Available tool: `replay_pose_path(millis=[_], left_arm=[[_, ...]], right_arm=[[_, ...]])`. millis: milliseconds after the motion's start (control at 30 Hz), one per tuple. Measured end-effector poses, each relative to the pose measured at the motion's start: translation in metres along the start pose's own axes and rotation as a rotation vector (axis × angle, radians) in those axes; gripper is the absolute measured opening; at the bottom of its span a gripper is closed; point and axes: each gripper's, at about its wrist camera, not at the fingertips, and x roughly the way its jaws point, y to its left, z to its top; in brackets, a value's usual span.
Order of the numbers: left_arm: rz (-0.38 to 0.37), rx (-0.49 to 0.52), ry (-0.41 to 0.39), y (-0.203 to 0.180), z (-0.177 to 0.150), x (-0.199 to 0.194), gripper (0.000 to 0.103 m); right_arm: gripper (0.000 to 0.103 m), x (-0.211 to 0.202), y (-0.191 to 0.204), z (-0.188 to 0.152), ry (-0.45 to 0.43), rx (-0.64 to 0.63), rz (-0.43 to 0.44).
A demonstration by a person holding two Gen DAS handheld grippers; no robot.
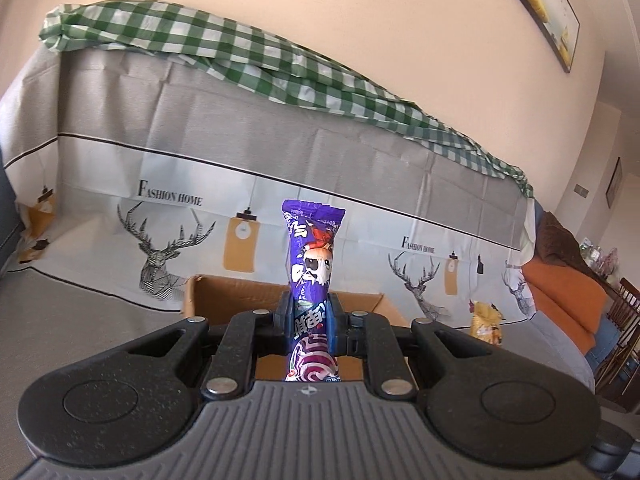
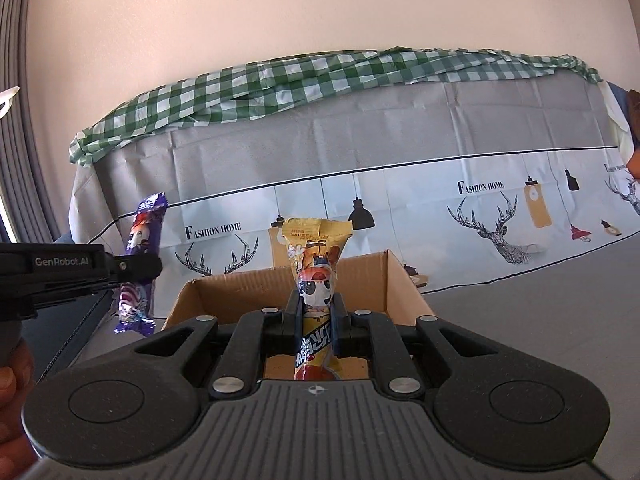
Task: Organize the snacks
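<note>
Setting: grey-covered surface by a sofa draped w/ deer-print cover point(image 1: 120, 152) and green check cloth point(image 2: 280, 80); landmark was the cardboard box point(image 2: 396, 280).
Left gripper point(image 1: 311, 312): nearest, jaws pinched shut on purple snack pack point(image 1: 312, 252), pack upright, held approx mid-length, just short of box's near edge.
Right gripper point(image 2: 318, 312): jaws fully closed on yellow snack pack point(image 2: 318, 264), also upright, over box's near side.
Box: open-topped, flaps up, inside mostly hidden behind grippers.
Beyond box: another yellow bag point(image 1: 486, 320) lay to its right, near sofa.
Handling: packs looked light, soft, crinkly, prob slippery film; mid-body pinch seemed apt, gentle squeeze so contents weren't crushed.
</note>
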Motion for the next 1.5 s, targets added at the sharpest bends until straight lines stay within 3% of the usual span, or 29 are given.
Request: replay_pose_path(millis=[200, 267, 300, 333, 367, 433, 567, 667, 900, 1067, 1133, 1233, 1300, 1500], left_arm=[[-0.053, 0.015, -0.002, -0.006, 0.002, 0.005, 0.017], [-0.075, 0.017, 0.004, -0.007, 0.002, 0.004, 0.025], [-0.082, 0.017, 0.002, -0.006, 0.002, 0.003, 0.045], [-0.083, 0.016, -0.007, -0.006, 0.003, 0.001, 0.06], [-0.083, 0.015, -0.016, -0.004, 0.004, -0.001, 0.063], [-0.082, 0.019, -0.024, -0.001, 0.006, -0.004, 0.071], [-0.073, 0.024, -0.039, 0.007, 0.008, -0.013, 0.084], [-0.041, 0.06, -0.059, 0.008, 0.007, -0.024, 0.086], [0.061, 0.166, -0.123, 0.002, -0.01, -0.058, 0.089], [0.11, 0.239, -0.109, -0.013, -0.046, -0.092, 0.092], [0.12, 0.226, -0.086, -0.016, -0.069, -0.105, 0.095], [0.128, 0.136, 0.057, -0.016, -0.094, -0.111, 0.102], [0.146, 0.073, 0.108, -0.018, -0.102, -0.116, 0.102], [0.192, 0.135, 0.167, -0.021, -0.112, -0.107, 0.103]], right_arm=[[0.013, 0.007, 0.007, -0.001, 0.01, -0.006, 0.012], [0.017, 0.009, 0.011, -0.002, 0.017, -0.012, 0.006], [0.024, 0.011, 0.013, -0.002, 0.025, -0.016, -0.003], [0.052, 0.013, 0.014, -0.003, 0.035, -0.02, -0.015], [0.078, 0.013, 0.015, -0.003, 0.035, -0.023, -0.032], [0.09, 0.01, 0.016, -0.003, 0.009, -0.028, -0.054], [0.096, 0.008, 0.015, -0.004, 0.012, -0.04, -0.06], [0.102, 0.005, 0.014, -0.004, 0.006, -0.049, -0.075], [0.102, -0.016, 0.003, 0.0, -0.021, 0.009, -0.078], [0.102, -0.046, -0.001, -0.006, 0.004, 0.004, -0.082], [0.102, -0.062, 0.001, -0.019, 0.015, -0.053, -0.072], [0.102, -0.084, 0.001, -0.037, 0.02, -0.075, -0.059], [0.102, -0.092, -0.002, -0.053, 0.038, -0.052, -0.048], [0.102, -0.099, 0.009, -0.064, 0.028, -0.075, -0.082]])
